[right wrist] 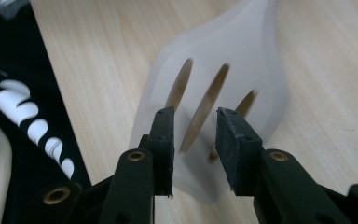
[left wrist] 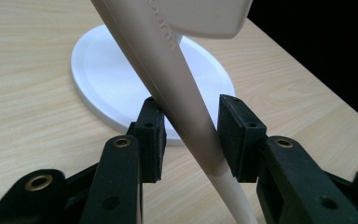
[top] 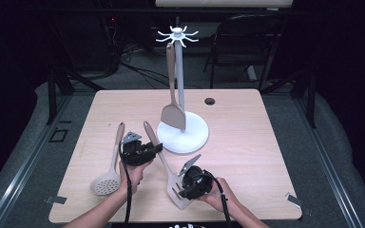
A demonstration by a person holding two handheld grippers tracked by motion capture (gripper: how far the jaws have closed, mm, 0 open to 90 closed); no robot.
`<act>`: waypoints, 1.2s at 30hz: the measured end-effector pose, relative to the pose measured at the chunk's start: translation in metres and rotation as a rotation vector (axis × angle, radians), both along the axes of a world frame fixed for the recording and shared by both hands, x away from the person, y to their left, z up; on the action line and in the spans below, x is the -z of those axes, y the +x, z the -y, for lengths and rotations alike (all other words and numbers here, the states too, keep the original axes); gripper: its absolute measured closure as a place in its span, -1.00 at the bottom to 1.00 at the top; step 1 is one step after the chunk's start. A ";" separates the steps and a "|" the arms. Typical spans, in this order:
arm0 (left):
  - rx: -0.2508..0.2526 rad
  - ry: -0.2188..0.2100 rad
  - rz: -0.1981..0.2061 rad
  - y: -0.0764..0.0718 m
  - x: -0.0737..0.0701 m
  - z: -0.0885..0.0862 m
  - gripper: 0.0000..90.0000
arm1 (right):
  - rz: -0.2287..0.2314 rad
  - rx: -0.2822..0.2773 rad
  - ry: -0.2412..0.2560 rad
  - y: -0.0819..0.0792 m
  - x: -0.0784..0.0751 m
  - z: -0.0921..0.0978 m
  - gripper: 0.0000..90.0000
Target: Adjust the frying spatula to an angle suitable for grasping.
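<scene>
Left gripper view: my left tongs (left wrist: pixel 191 133) pinch slotted spatula handle (left wrist: pixel 177 88); right tongs (right wrist: pixel 196 144) spread over its blade (right wrist: pixel 223 70), hand low on tabletop (top: pixel 247 118).

The wooden table (top: pixel 247 142) bears a white stand (top: pixel 190 137), skimmer (top: pixel 107 180) and slotted spatula (top: pixel 176 190).

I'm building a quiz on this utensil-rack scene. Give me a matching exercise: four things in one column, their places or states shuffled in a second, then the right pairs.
Things:
1. solid spatula
2. slotted spatula
3. skimmer spoon
4. left gripper

Places or states:
A. lies on the table left of the left hand, untouched
B. hangs from the white rack
C. jaws on either side of a beige handle
D. head flat on the table below the right gripper

Pairs: 1-B, 2-D, 3-A, 4-C
</scene>
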State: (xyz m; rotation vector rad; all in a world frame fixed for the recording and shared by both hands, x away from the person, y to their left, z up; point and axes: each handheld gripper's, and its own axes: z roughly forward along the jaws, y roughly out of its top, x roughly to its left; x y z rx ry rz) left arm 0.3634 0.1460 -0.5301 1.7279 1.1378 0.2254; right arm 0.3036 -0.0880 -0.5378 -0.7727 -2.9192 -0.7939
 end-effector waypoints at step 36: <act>0.205 -0.093 0.115 -0.026 -0.032 0.016 0.47 | 0.095 0.216 0.263 0.023 -0.020 -0.006 0.64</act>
